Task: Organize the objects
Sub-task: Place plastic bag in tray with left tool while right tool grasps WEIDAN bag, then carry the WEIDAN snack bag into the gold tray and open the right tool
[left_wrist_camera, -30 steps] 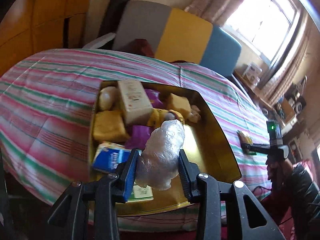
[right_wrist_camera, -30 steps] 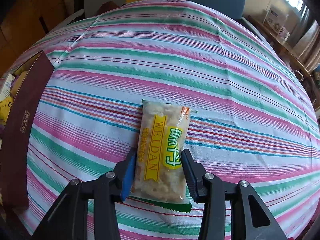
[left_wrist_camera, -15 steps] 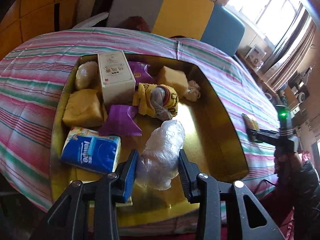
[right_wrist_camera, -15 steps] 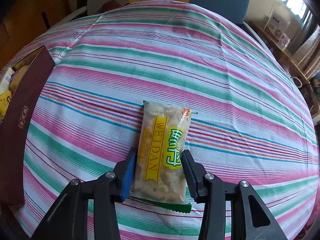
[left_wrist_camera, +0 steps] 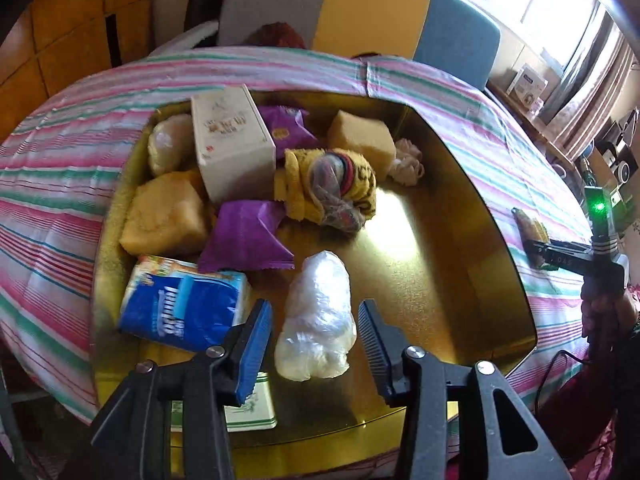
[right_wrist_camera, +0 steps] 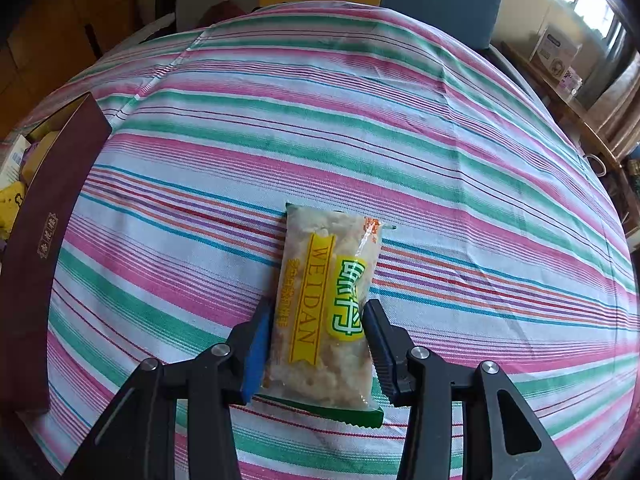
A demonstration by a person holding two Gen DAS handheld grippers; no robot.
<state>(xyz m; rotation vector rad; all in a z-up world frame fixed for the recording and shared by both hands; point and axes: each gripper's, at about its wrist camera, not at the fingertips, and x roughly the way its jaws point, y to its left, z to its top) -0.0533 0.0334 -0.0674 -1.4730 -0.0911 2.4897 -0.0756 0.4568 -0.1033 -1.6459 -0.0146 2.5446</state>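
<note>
Gold tray (left_wrist_camera: 460,184): crumpled clear bag (left_wrist_camera: 318,320) released, left gripper (left_wrist_camera: 316,340) jaws just widened; tissue pack (left_wrist_camera: 186,306) beside. Right gripper (right_wrist_camera: 318,344) clenches snack packet (right_wrist_camera: 326,304), unchanged.

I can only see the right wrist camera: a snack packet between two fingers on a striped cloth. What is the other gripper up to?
Observer: The left gripper is over a gold-lined box. Its jaws have just been opening around a clear plastic bundle, which lies on the box floor with a gap on each side.
Operator: What else is in that box?
Observer: A blue tissue pack, a white carton, a yellow sponge and a purple wrapper, among others.
Operator: Is there room for my snack packet?
Observer: Probably. The box's right half is bare floor.
</note>
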